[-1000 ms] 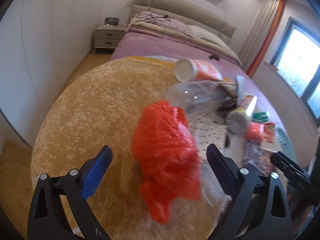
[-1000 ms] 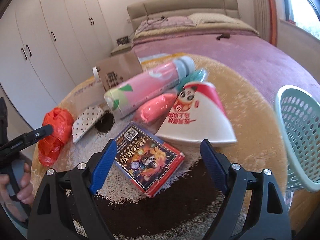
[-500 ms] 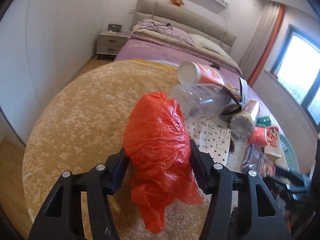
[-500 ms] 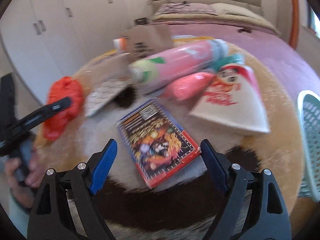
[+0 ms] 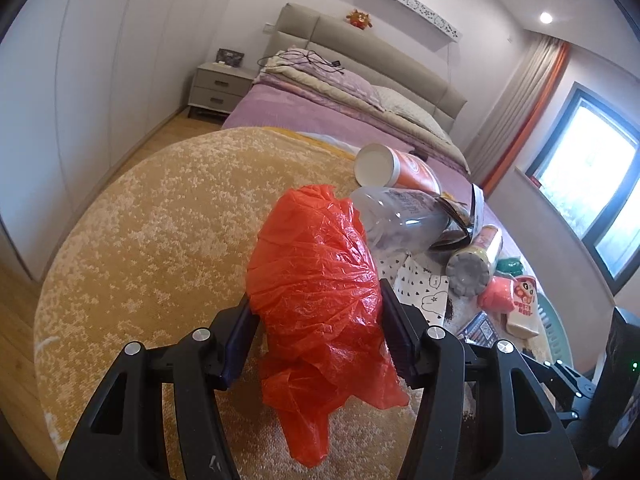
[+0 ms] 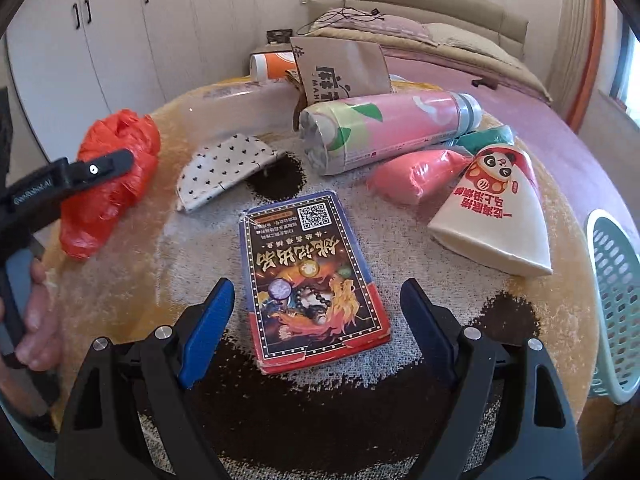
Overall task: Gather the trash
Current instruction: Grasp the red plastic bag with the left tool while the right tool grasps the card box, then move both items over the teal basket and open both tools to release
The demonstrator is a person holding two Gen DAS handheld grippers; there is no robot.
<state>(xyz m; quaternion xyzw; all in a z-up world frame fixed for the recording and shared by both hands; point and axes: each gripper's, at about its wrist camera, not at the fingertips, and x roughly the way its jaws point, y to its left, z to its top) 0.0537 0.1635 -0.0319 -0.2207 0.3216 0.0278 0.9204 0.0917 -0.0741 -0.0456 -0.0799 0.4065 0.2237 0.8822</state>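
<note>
left gripper is clamped on the red plastic bag, pads pressed into both flanks of the crumpled bundle; the bag stands with its long axis roughly along the fingers, a loose tail hanging below the grip toward the rug. whether the bag is lifted clear of the rug or only resting on it, i cannot tell. the landmark for the next move is the green basket: seen from the right wrist view, the bag sits at the far opposite edge of the rug from it, with the whole litter pile between. right gripper is spread wide and grips nothing, its fingers straddling the near end of the card box, which lies flat with its long axis running away from the gripper, and sits much nearer the basket than the bag does. judgement: the right gripper is the nearer one to the basket; the left one must carry the bag across the pile to reach it. other trash, moving away from the basket: the cone carton closest, then the pink pouch, the pink bottle, the spotted wrapper. bag looks thin, glossy, heavily creased; likely to sag or slip.
</note>
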